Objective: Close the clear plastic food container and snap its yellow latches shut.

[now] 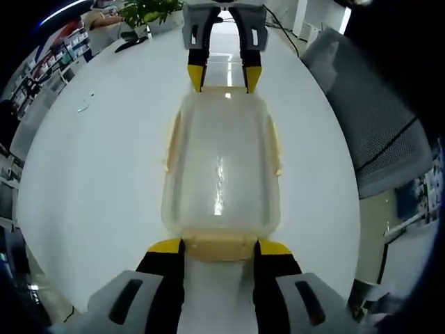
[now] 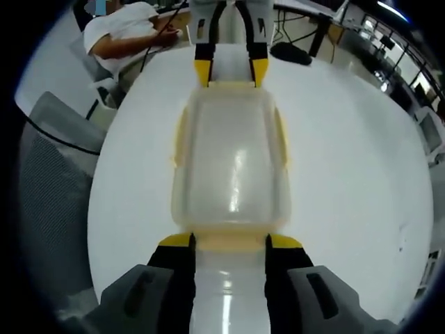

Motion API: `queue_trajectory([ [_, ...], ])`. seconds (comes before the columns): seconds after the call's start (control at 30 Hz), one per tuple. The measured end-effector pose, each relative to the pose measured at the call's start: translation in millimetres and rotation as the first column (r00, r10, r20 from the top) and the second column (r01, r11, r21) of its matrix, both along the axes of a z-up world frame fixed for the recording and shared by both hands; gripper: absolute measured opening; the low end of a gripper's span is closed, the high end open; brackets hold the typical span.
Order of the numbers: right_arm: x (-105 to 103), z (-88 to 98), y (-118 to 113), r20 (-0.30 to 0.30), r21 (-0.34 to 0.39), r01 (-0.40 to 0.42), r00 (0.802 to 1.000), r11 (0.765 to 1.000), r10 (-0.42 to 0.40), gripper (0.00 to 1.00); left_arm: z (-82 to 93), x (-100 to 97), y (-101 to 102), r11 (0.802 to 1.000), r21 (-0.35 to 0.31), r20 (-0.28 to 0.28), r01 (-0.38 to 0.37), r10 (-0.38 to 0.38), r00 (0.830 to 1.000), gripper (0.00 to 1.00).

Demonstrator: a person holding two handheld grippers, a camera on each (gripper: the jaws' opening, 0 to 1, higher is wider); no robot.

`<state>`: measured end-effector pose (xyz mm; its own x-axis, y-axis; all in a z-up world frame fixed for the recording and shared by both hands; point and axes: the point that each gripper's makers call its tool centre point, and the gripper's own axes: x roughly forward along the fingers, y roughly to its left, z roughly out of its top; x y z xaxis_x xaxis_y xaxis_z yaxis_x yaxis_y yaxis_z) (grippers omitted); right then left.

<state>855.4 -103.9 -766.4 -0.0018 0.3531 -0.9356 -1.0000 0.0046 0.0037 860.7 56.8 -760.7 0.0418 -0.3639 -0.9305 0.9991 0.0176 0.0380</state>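
We see a round white table (image 1: 97, 181) with a grey mesh office chair (image 1: 379, 132) drawn up just beside it. At the table's far edge stands a green potted plant (image 1: 146, 12). In the right gripper view, a seated person in a white shirt (image 2: 125, 31) leans on the table, near a dark object (image 2: 292, 52) we cannot identify.

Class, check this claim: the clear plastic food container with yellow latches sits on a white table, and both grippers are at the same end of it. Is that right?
Not quite. The clear plastic food container does sit on the white table, but the grippers are at opposite ends. In the left gripper view, the left gripper is at the near end latch and the right gripper at the far end.
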Motion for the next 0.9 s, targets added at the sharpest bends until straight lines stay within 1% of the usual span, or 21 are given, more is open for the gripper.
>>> queue_trajectory([
  [0.23,-3.4,12.0,-3.4,0.006,0.013,-0.007,1.000,1.000,0.006,0.35,10.1,-0.8,-1.9,1.000,0.005,0.008,-0.003,0.003,1.000,0.32],
  [0.4,-7.9,18.6,-6.1,0.003,0.020,-0.019,1.000,1.000,0.019,0.35,16.1,-6.5,-5.9,1.000,0.012,-0.002,-0.005,0.005,1.000,0.32],
  [0.57,-12.2,25.4,-9.6,-0.004,0.027,-0.024,1.000,0.999,0.024,0.35,21.6,-9.9,-9.1,1.000,0.020,0.001,-0.001,0.001,1.000,0.32],
  [0.7,-12.1,32.6,-13.1,0.006,0.040,-0.025,1.000,0.999,0.024,0.35,28.7,-8.5,-11.6,1.000,0.029,0.007,-0.008,0.008,1.000,0.32],
  [0.9,-11.4,41.0,-22.6,0.014,0.046,-0.026,1.000,0.999,0.025,0.35,38.1,-7.5,-20.6,0.999,0.033,0.013,-0.013,0.012,1.000,0.32],
])
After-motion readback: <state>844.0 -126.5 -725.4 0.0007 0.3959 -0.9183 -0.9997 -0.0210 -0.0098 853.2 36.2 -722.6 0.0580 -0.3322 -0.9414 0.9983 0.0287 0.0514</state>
